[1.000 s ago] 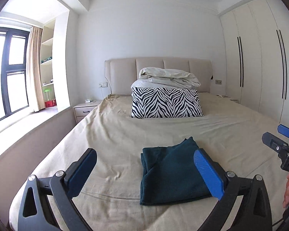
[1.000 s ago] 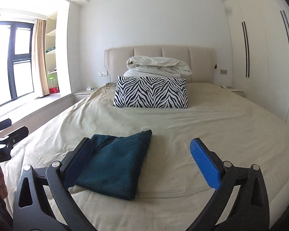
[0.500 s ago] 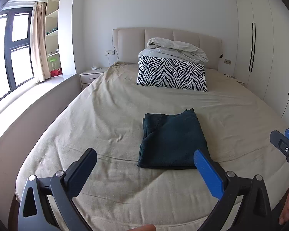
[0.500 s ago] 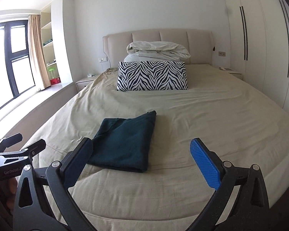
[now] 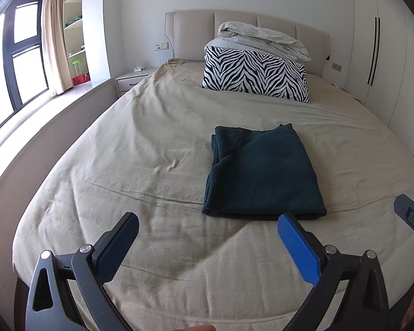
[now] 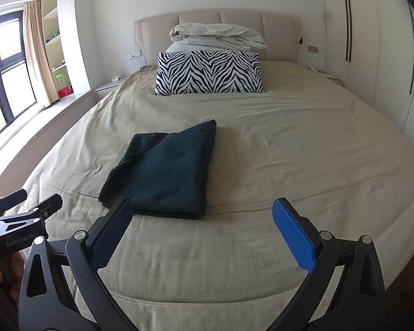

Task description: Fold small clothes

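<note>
— Blue pads nearest me, on both tools. Where do they stand?

— My left gripper (image 5: 208,244) is spread wide and carries nothing; its dark finger (image 5: 116,248) and its blue-faced one sit above the near edge of the beige bedsheet (image 5: 140,143). My right gripper (image 6: 204,231) is just as wide apart, also with nothing between its fingers, above the same near edge.

— And the garment?

— Past both of them. The dark teal folded cloth (image 5: 260,171) lies flat on the sheet, a neat rectangle with its layered edges along the left side. From the left wrist camera it sits ahead and to the right, its near edge just beyond the blue fingertip, not touching it. From the right wrist camera the same cloth (image 6: 165,168) is ahead and to the left, its near corner partly hidden behind my dark left finger; I cannot tell whether they touch there.

— Can each tool see the other?

— Yes. The right gripper's tips show at the right border of the left view, and the left gripper (image 6: 24,204) shows at the lower left of the right view, well apart from the cloth.

— Further back?

— A zebra-striped pillow (image 6: 209,73) stands across the bed, with a rumpled pale duvet (image 6: 218,37) piled behind it against the padded headboard (image 6: 201,18).
</note>
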A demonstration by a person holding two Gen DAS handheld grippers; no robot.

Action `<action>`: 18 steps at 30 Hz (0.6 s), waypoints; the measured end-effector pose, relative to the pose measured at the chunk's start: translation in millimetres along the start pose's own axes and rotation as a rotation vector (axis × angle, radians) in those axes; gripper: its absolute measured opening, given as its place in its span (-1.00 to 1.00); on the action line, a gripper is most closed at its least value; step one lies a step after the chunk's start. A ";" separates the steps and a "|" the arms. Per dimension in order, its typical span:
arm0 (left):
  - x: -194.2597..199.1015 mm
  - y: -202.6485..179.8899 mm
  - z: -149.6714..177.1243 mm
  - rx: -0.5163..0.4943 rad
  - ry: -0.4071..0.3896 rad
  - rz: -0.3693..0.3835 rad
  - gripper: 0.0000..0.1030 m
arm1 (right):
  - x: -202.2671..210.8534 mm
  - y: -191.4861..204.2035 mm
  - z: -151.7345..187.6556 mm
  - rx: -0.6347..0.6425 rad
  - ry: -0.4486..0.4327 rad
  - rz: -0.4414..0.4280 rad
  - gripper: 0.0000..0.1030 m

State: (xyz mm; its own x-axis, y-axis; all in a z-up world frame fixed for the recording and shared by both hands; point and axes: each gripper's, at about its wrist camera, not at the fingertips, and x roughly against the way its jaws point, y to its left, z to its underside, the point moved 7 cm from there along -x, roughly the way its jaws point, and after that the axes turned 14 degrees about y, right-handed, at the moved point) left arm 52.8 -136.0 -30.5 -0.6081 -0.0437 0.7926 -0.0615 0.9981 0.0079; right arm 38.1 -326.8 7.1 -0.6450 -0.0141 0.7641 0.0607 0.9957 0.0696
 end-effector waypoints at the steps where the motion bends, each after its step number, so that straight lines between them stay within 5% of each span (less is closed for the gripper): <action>1: -1.7 0.5 0.2 0.001 -0.001 0.000 1.00 | -2.0 0.1 0.1 -0.001 0.002 -0.001 1.00; 18: -7.5 3.0 1.1 0.000 0.005 -0.010 1.00 | -14.7 4.5 1.9 0.008 0.034 0.000 1.00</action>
State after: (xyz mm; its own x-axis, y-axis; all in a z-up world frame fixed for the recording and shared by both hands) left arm 56.3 -132.8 -37.1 -0.6033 -0.0534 0.7957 -0.0672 0.9976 0.0160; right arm 46.3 -321.9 -5.0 -0.6189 -0.0167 0.7853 0.0546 0.9964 0.0642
